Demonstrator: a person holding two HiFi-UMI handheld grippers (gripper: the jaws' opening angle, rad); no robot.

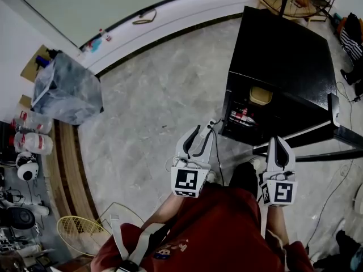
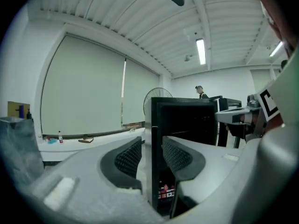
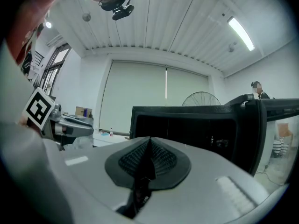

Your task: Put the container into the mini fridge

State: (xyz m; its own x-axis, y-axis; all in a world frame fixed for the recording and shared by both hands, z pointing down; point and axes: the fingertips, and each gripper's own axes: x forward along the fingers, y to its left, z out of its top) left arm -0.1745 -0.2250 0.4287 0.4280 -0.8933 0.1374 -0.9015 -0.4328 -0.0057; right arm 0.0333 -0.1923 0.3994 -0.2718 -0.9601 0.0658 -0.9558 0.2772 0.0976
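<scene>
Left gripper (image 1: 202, 132) jaws apart, right gripper (image 1: 278, 142) jaws together.

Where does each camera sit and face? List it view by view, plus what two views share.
Head view: on the person's head, looking steeply down at the open mini fridge; red shirt, left tool and right tool show.
Left gripper view: rides the left tool, facing the mini fridge past its parted jaws.
Right gripper view: rides the right tool, facing the mini fridge over its closed jaws.
Shared: all three see the mini fridge.

Container (image 1: 260, 96) sits inside open mini fridge (image 1: 283, 61).
</scene>
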